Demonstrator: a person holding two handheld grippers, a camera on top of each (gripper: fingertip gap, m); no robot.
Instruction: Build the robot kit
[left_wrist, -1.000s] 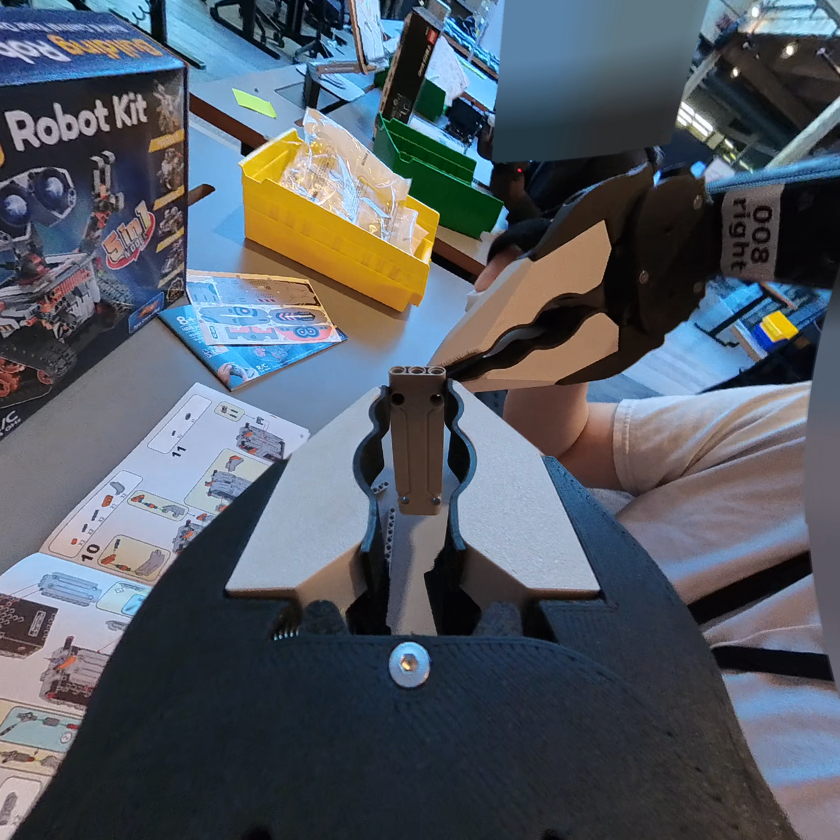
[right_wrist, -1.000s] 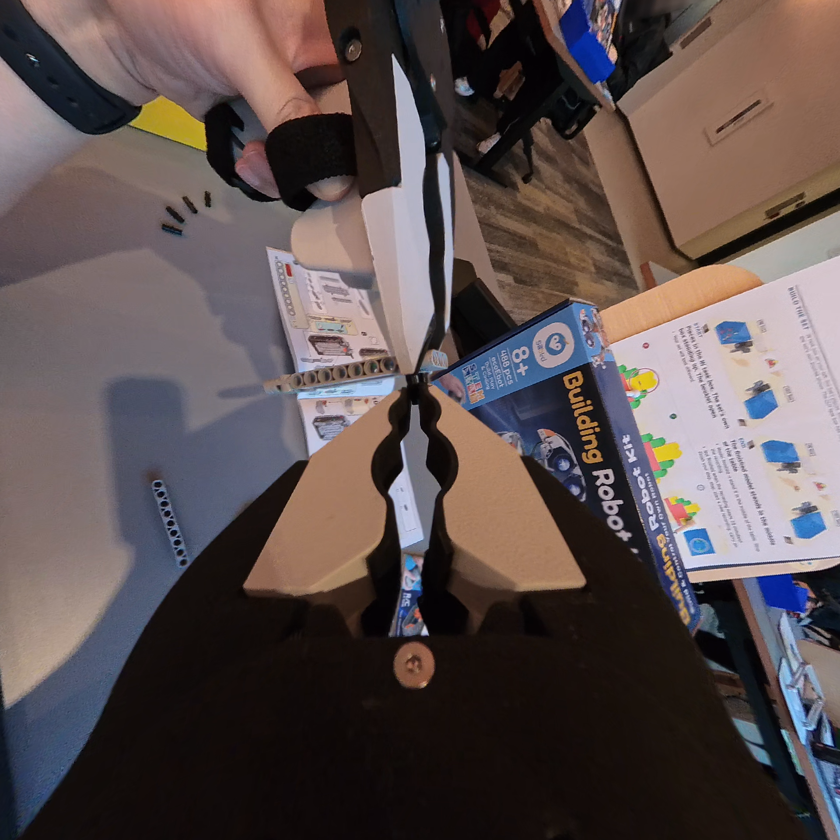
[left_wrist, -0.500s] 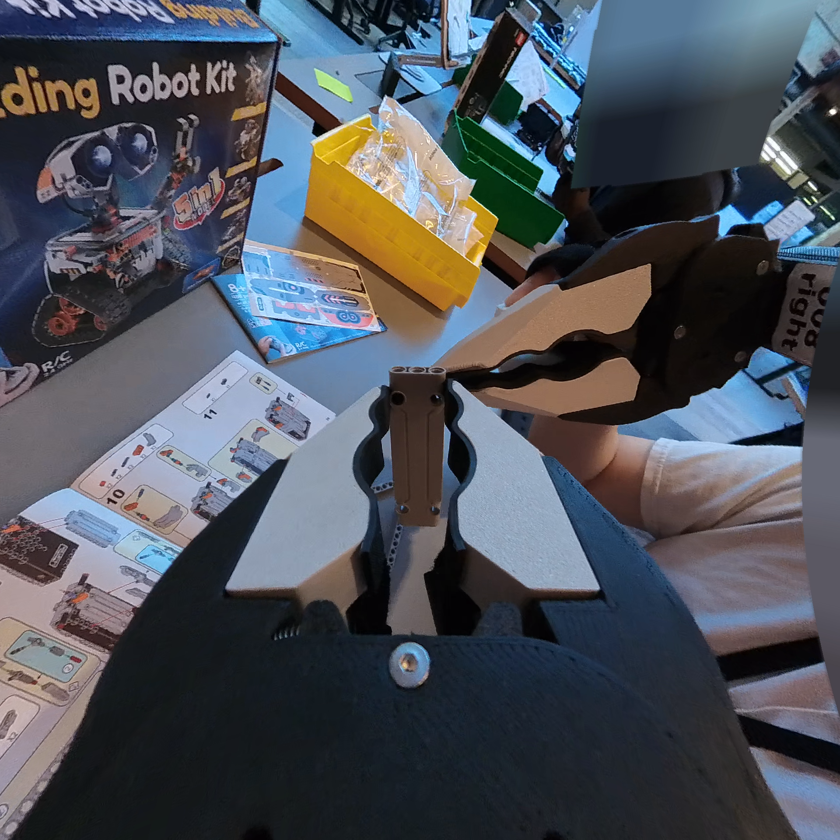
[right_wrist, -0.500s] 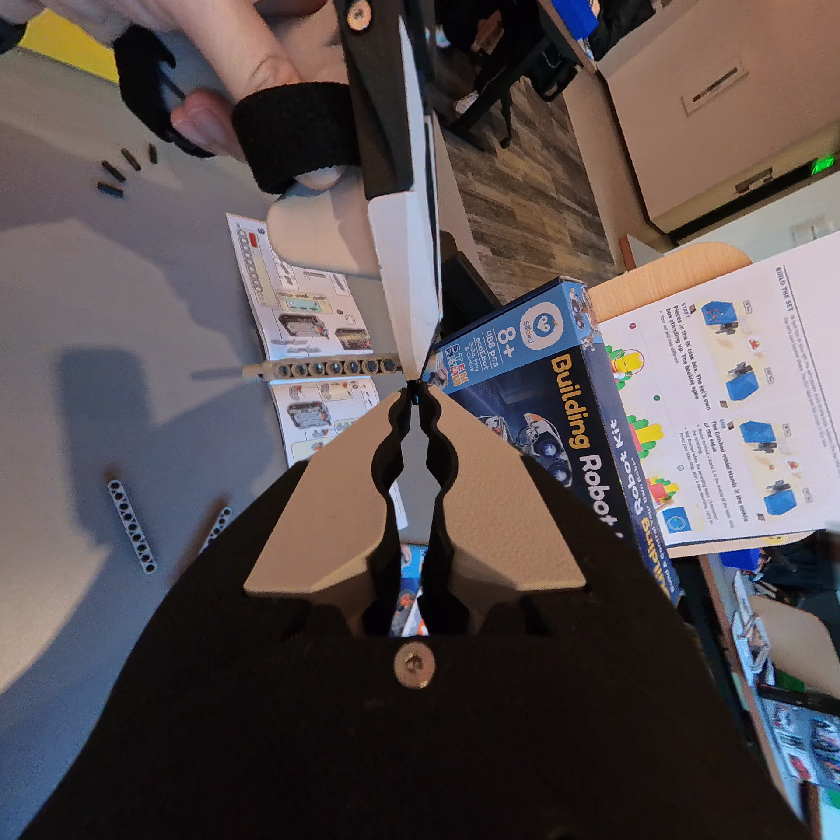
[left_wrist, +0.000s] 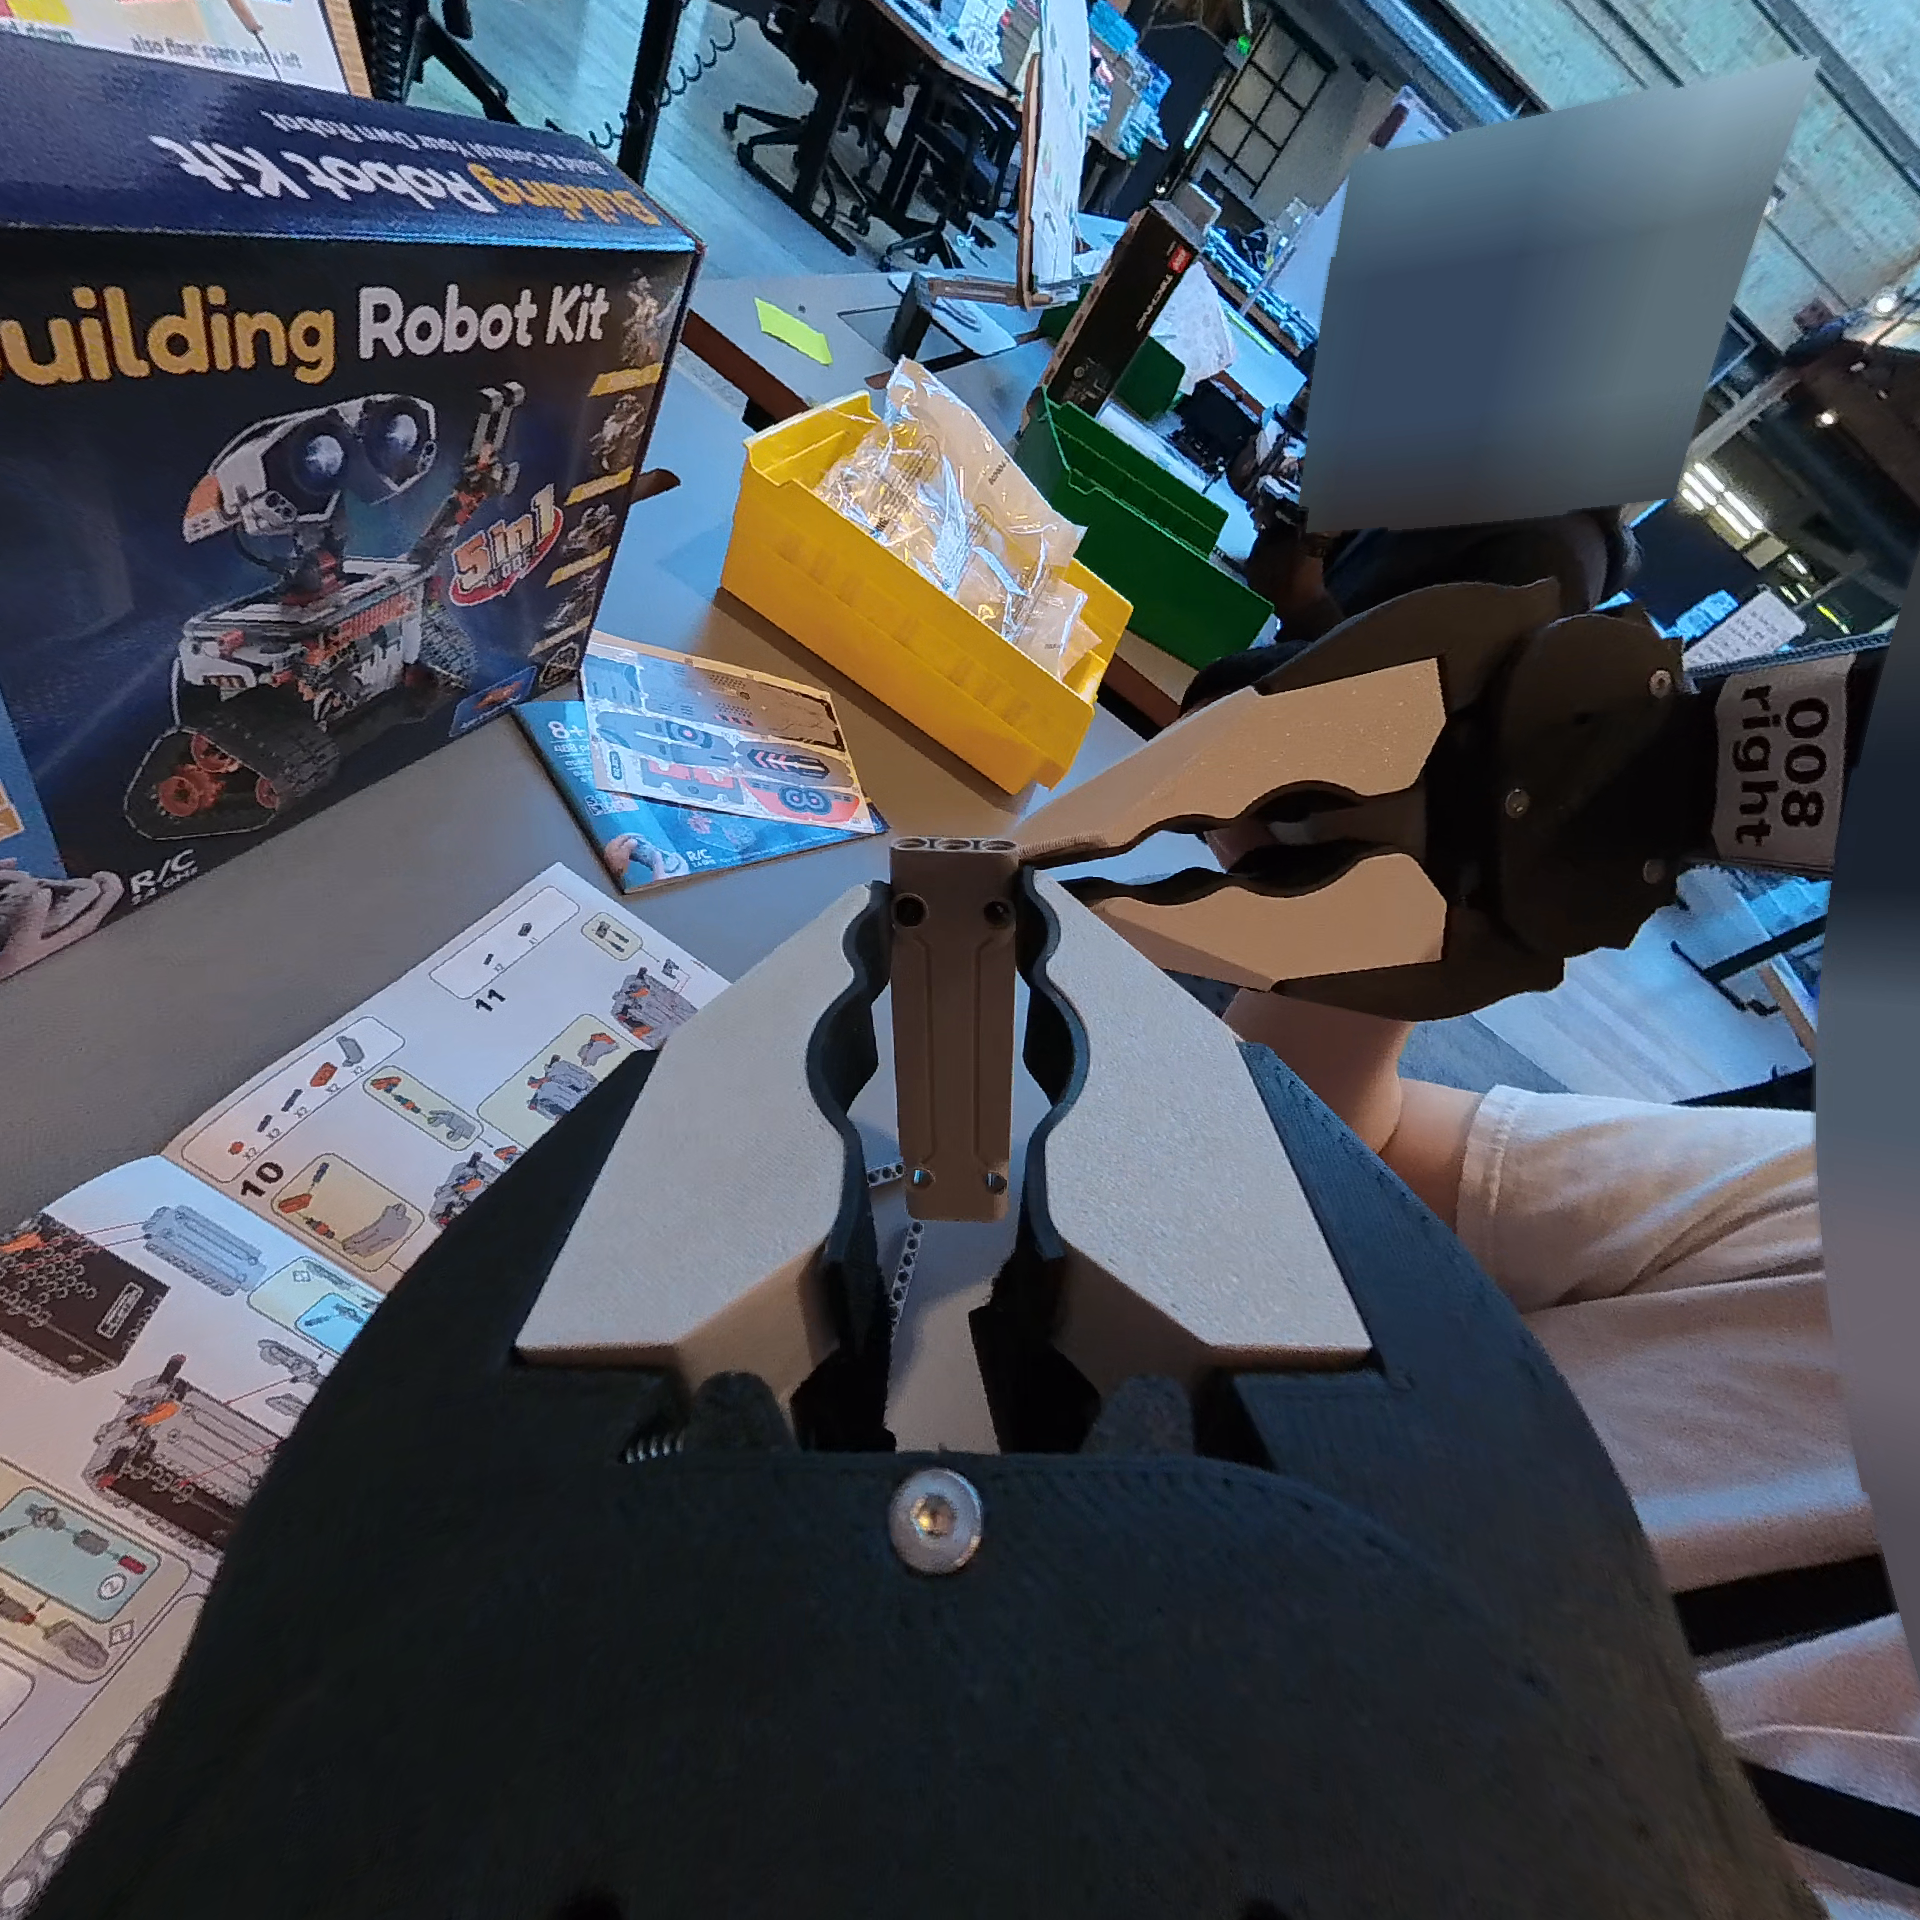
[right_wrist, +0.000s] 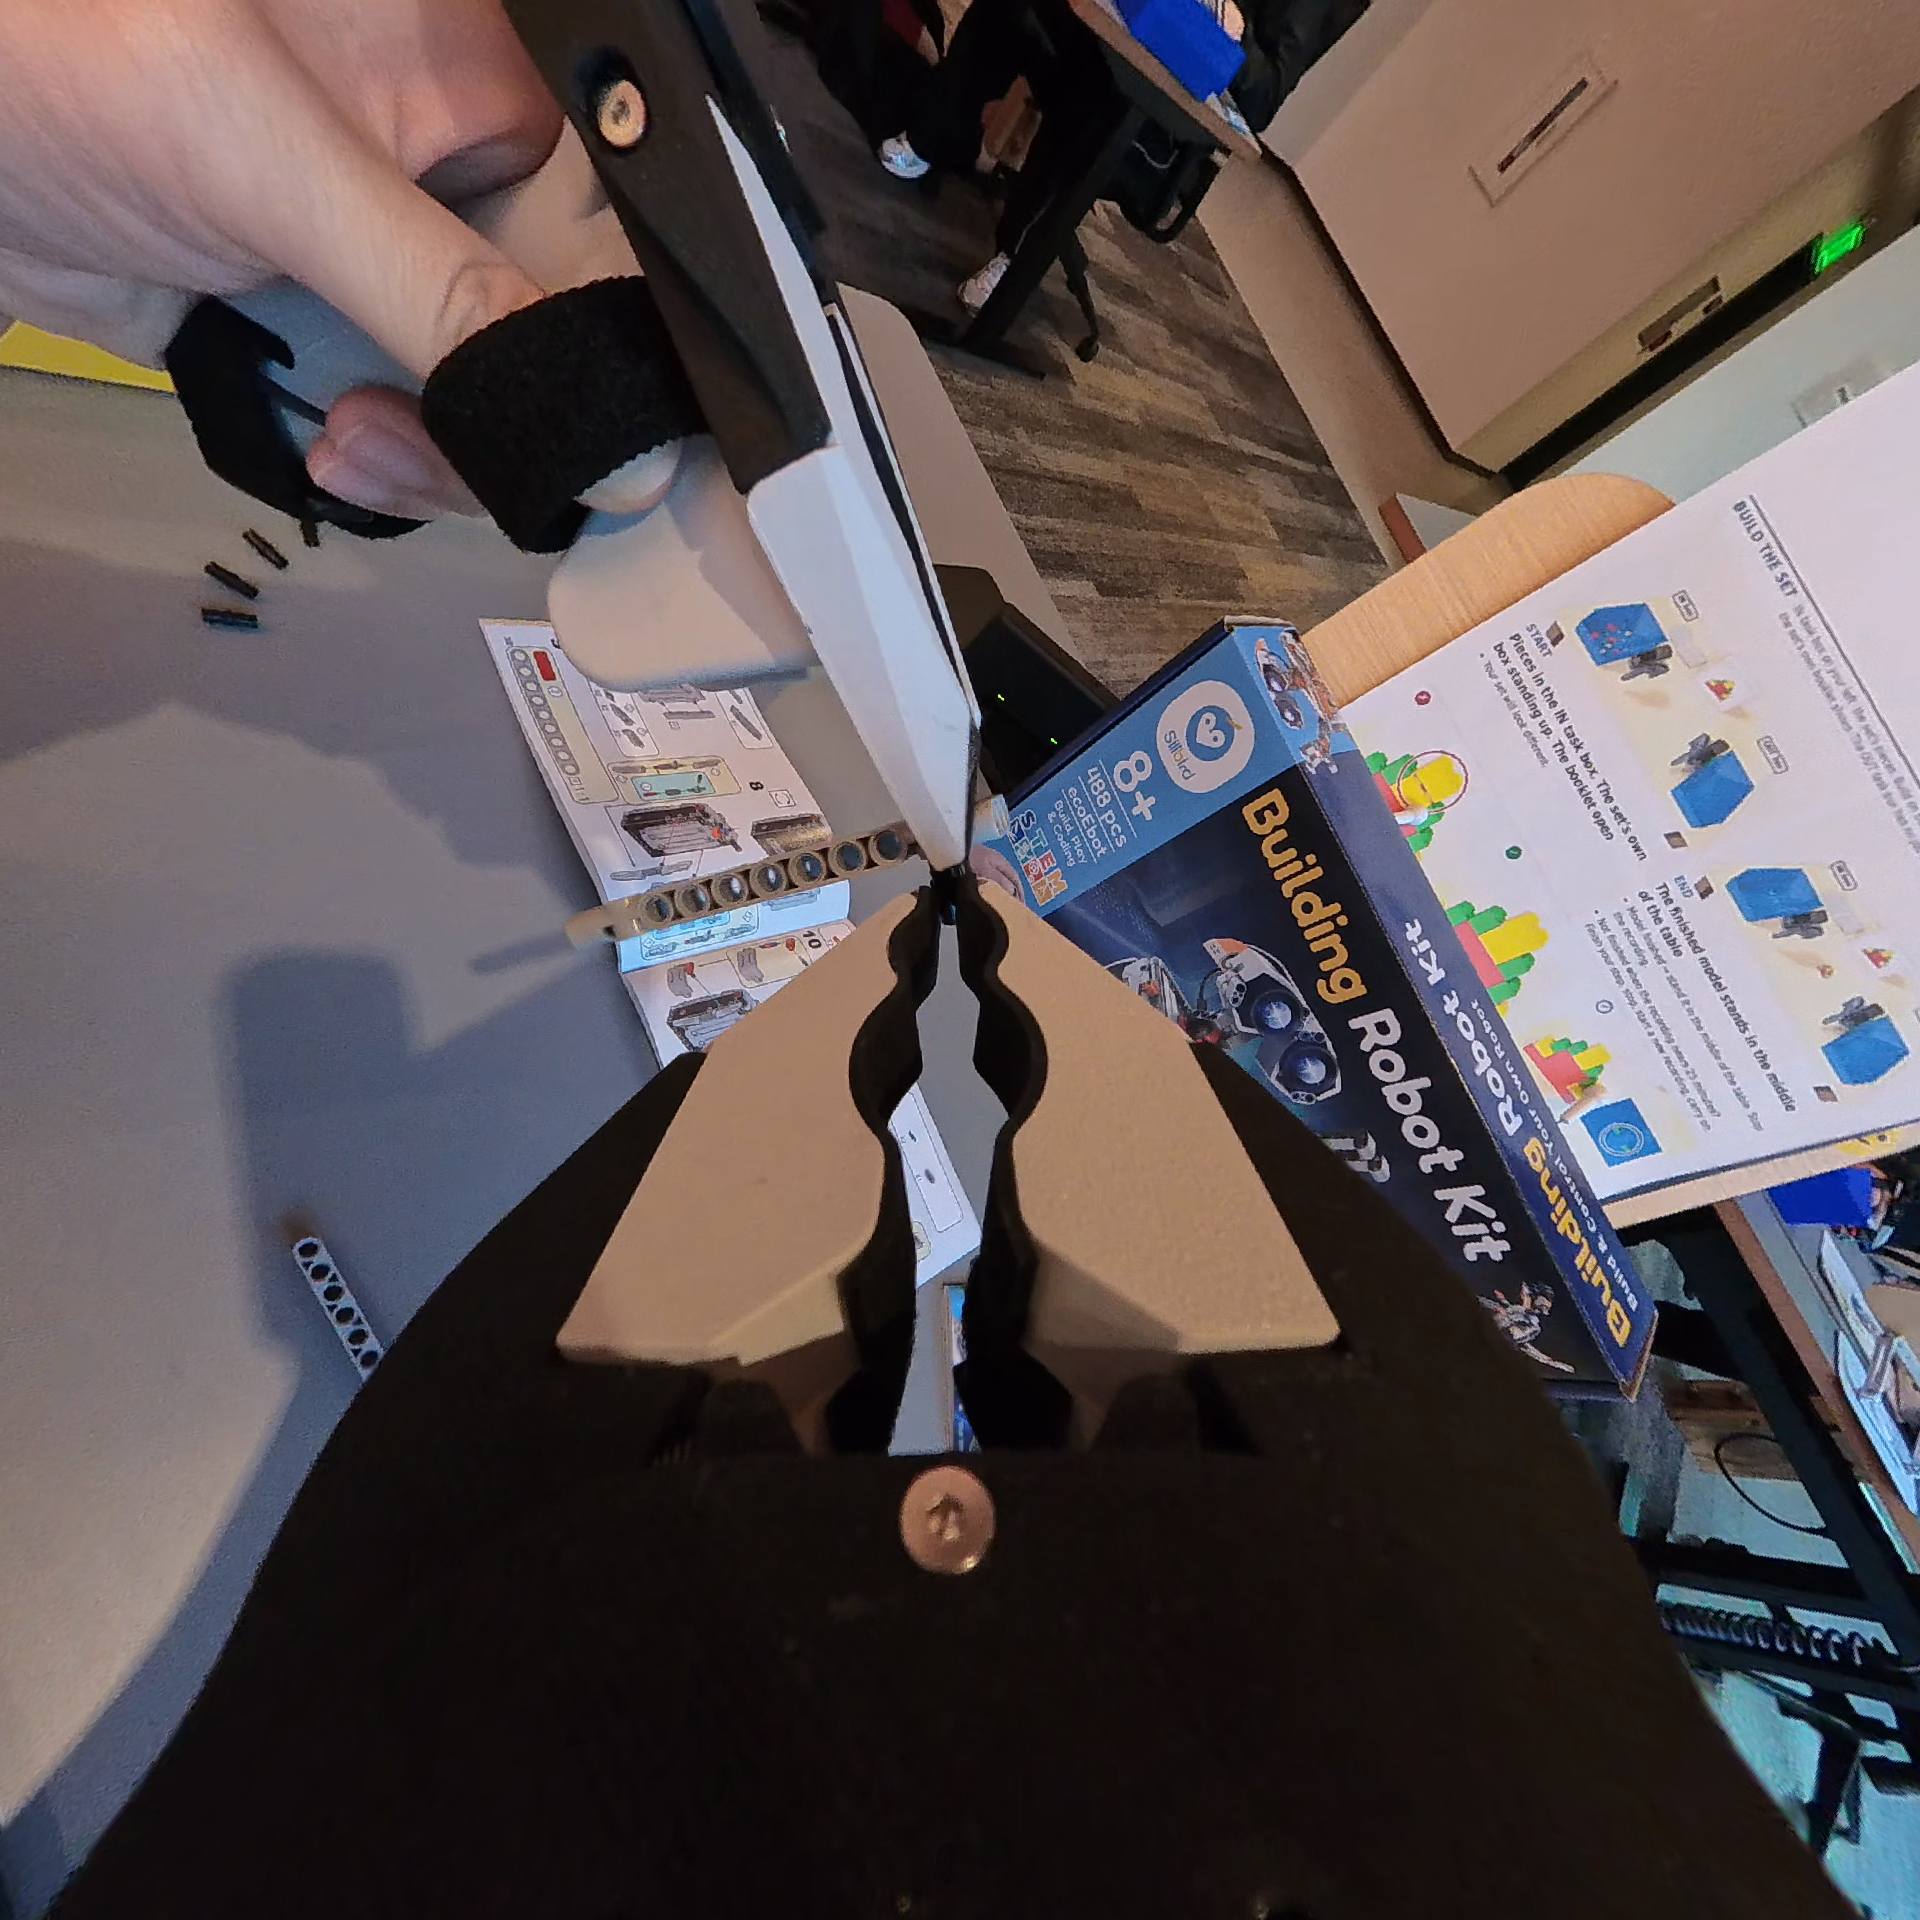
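My left gripper is shut on a tan beam with a row of holes and holds it above the grey table. The beam's end sticks out past the fingertips. My right gripper comes in from the right, and its tips touch that end. In the right wrist view, the right gripper is shut on a small black pin that barely shows. The pin is pressed against the beam, which runs left from the left gripper's fingers. A hand holds the left gripper.
A dark blue kit box stands at the left. A yellow bin of plastic bags and a green bin stand behind it. An open instruction booklet lies below. A loose grey beam and black pins lie on the table. My two grippers' fingertips are within a few centimetres of each other.
Both grippers stay tip to tip at the beam's end. The pair has shifted together, and the kit box has come further into the left view. The left gripper looms larger in the right view.
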